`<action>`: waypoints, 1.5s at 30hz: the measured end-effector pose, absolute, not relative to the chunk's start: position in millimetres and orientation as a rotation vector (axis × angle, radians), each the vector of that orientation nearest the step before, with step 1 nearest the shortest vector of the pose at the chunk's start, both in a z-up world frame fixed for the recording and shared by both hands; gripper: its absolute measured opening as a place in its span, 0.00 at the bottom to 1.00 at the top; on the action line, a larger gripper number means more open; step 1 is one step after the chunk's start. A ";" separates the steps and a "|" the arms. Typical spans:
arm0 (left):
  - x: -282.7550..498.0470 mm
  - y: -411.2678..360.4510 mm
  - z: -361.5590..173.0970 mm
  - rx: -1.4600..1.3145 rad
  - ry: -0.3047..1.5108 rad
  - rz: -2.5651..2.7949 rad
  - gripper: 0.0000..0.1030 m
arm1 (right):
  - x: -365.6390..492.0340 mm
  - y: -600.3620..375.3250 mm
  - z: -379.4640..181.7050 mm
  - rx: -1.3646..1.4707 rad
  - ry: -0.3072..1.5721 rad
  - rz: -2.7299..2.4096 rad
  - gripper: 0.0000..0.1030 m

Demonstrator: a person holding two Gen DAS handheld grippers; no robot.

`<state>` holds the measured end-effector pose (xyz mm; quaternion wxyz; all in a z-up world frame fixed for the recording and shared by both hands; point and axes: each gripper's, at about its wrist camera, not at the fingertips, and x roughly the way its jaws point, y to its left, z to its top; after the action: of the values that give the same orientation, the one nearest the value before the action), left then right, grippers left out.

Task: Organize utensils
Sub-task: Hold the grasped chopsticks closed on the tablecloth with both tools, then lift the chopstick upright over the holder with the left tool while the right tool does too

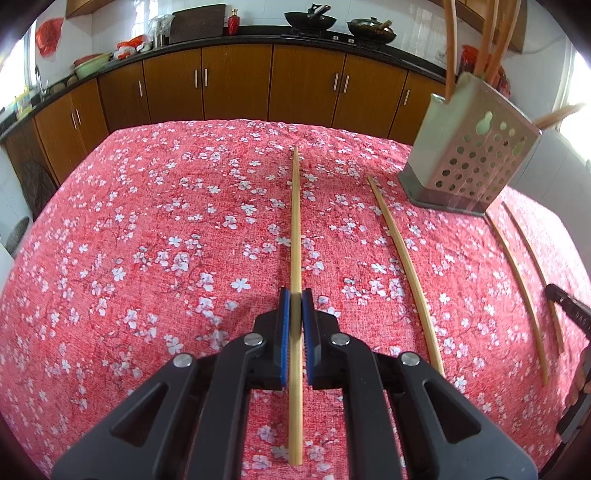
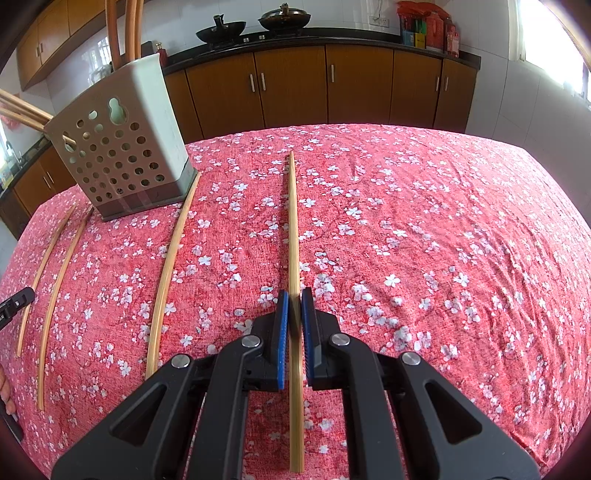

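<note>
Left tongs (image 1: 296, 295) clenched on chopstick (image 1: 295, 229); right tongs (image 2: 294, 293) clenched on another chopstick (image 2: 293, 229), floral cloth (image 1: 147, 240) beneath

Both wrist cams low, fwd-facing, sharing holder (image 1: 476, 158) (image 2: 122, 147).

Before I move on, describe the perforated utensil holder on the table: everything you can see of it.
The utensil holder is a pale grey-green, plastic-looking box, taller than wide, on a darker base. One face is pierced with rows of round holes and a keyhole-shaped hanging slot near the top. It stands upright on the red floral tablecloth, open end up. Several reddish-brown chopsticks already stand inside, leaning out past the rim. One loose bamboo chopstick lies with its far tip at the base. Neither tool touches it.
</note>
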<state>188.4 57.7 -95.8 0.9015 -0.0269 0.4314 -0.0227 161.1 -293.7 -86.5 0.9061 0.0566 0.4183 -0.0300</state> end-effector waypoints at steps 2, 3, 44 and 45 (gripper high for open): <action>183.9 53.8 -95.4 -0.029 0.894 -0.044 0.09 | 158.0 -292.1 -86.1 0.110 0.864 -0.063 0.08; 181.4 53.8 -95.4 -0.029 0.894 -0.046 0.09 | 155.8 -291.5 -85.8 0.109 0.865 -0.061 0.08; 141.3 46.2 73.8 -0.099 0.508 -0.178 0.07 | 106.2 -300.2 60.9 0.195 0.433 0.045 0.07; 138.8 43.8 78.0 -0.100 0.501 -0.191 0.07 | 105.6 -298.8 64.9 0.198 0.425 0.053 0.07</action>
<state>138.8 43.8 78.0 0.9630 -0.0492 0.2473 -0.0946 105.6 -298.8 64.9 0.9723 0.0980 0.2106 0.0261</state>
